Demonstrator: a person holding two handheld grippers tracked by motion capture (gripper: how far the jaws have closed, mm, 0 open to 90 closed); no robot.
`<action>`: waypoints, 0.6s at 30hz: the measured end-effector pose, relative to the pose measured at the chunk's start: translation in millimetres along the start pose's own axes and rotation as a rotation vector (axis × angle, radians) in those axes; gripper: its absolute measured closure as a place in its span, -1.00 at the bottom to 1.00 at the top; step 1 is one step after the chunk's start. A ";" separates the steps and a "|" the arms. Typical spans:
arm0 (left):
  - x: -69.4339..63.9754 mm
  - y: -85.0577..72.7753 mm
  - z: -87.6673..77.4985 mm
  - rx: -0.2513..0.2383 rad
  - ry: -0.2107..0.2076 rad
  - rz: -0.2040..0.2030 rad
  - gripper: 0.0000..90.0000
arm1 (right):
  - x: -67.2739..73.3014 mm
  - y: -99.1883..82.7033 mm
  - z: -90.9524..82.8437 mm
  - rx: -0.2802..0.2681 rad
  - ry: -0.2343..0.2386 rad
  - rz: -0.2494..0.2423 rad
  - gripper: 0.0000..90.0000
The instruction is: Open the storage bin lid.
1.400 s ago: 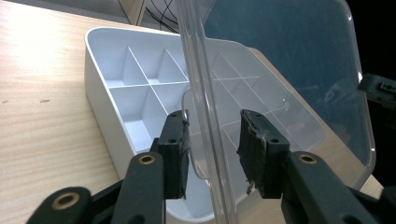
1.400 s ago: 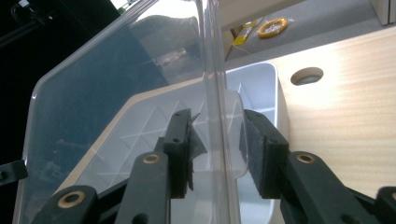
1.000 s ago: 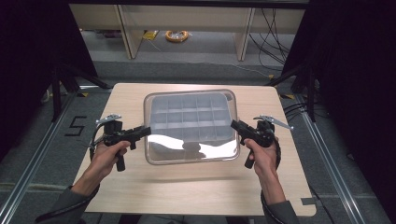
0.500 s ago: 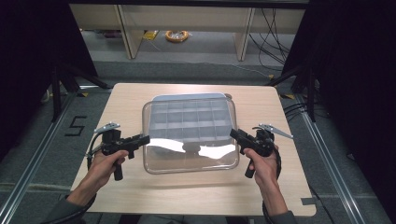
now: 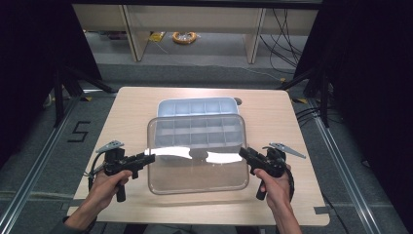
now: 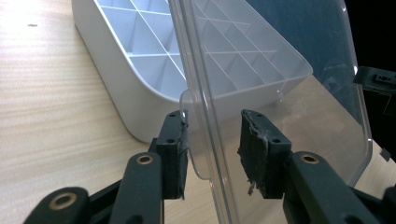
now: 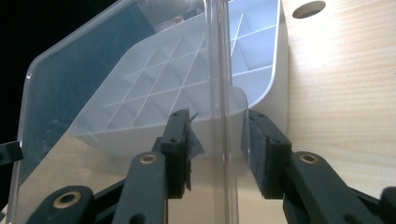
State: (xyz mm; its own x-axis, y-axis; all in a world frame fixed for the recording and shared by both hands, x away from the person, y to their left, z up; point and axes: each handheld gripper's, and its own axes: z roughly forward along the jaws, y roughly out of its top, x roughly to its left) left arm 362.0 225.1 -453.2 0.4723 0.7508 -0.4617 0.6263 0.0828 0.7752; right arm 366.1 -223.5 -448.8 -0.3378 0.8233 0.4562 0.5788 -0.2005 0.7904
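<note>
Lid removal looks done: the clear plastic rectangular lid is off the white compartmented plastic box on the light wooden table, nearer the person. The left gripper and right gripper straddle its side tabs with visible gaps, gaping rather than clamped. Setting it down remains.

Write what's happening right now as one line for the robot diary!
left gripper: on lid's left edge, grip unclear | right gripper: on lid's right edge, grip unclear | clear lid: raised off divided box | table: wooden
</note>
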 end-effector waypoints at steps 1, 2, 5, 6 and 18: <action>-1.1 -3.1 -1.6 0.002 0.001 0.005 0.36 | 1.0 -1.4 -1.8 0.007 -0.007 0.002 0.40; -1.4 -5.2 -1.9 -0.006 -0.007 0.004 0.36 | 4.0 -2.9 -3.9 0.015 -0.006 0.027 0.40; -3.7 -11.1 -4.2 -0.003 0.008 0.024 0.35 | 3.5 -9.1 -6.2 0.016 -0.001 0.019 0.40; -3.7 -11.1 -4.2 -0.003 0.008 0.024 0.34 | 3.5 -9.1 -6.2 0.016 -0.001 0.019 0.40; -4.0 -27.5 -8.3 0.062 -0.014 0.039 0.32 | 6.8 -27.7 -18.2 0.037 -0.005 0.032 0.40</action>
State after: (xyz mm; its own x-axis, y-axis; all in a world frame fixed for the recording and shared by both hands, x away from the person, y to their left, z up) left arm 337.8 225.2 -469.1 0.5053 0.7436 -0.4379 0.6440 0.0128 0.7649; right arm 334.2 -222.0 -460.2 -0.3150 0.8196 0.4785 0.6162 -0.2068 0.7600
